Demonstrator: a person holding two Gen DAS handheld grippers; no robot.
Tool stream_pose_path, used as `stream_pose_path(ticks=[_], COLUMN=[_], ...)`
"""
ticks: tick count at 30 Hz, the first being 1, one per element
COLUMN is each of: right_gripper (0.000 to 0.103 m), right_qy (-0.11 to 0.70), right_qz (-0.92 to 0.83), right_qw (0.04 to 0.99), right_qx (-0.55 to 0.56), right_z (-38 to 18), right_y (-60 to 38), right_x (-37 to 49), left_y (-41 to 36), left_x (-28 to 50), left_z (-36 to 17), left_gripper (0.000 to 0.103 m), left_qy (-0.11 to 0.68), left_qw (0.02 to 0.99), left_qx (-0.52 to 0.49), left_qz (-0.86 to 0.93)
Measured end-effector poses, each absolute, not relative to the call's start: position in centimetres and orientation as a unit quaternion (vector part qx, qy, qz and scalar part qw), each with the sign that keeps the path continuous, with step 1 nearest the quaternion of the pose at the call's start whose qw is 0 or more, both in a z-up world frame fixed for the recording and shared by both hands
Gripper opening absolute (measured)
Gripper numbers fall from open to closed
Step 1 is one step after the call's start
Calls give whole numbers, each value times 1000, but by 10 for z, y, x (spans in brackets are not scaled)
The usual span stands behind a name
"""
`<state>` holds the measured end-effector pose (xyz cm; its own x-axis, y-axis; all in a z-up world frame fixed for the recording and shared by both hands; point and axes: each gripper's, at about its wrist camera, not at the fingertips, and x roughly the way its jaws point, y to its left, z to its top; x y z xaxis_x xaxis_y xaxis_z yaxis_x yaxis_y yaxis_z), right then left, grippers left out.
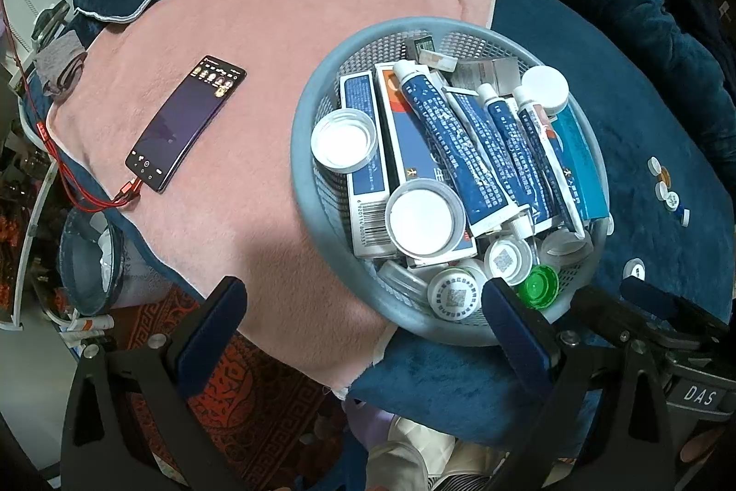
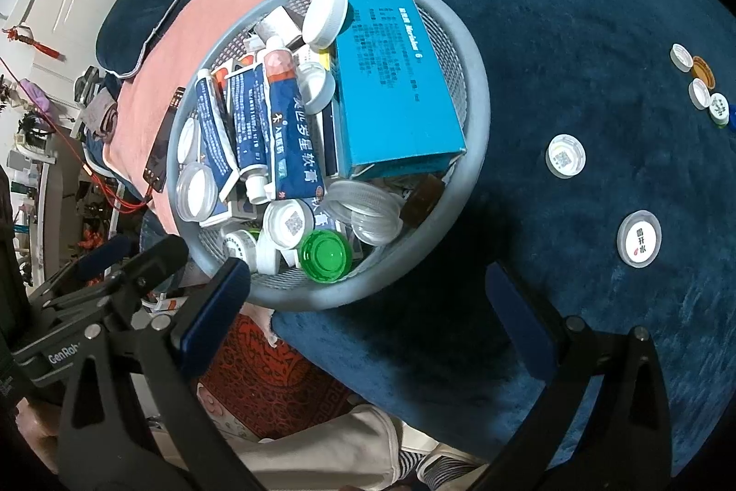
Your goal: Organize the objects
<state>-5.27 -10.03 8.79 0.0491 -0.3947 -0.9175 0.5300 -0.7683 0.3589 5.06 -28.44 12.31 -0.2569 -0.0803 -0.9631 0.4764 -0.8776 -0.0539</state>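
A bed covered in dark blue plush (image 2: 575,31), with a pink towel (image 1: 276,31) over its left part, carries everything. The round grey basket (image 2: 478,95) sits mid-bed across the towel's edge, heaped with a teal box (image 2: 391,77), ointment tubes (image 1: 455,141) and lids, a green cap (image 2: 325,256) nearest. A phone (image 1: 184,127) lies left on the towel. Loose caps (image 2: 639,238) remain scattered right of the basket. Both the left gripper (image 1: 363,334) and right gripper (image 2: 368,320) hover near the basket's near rim, jaws apart and empty. Gathering looks partly done; next, likely, the right gripper must reach right and close on a loose cap.
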Motion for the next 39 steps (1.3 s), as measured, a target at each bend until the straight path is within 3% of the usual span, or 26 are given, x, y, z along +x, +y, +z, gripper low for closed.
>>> stream_pose_path(ticks=[39], right_gripper=[103], right_qy=[33], right_qz=[-704], right_qw=[315], right_qx=[636], right_z=[97], right_y=[-53], right_x=[-68], left_y=[-231], left_x=[32], left_z=[136], left_gripper=[102], left_qy=[127], left_qw=[155], left_qx=[588], left_qz=[-784])
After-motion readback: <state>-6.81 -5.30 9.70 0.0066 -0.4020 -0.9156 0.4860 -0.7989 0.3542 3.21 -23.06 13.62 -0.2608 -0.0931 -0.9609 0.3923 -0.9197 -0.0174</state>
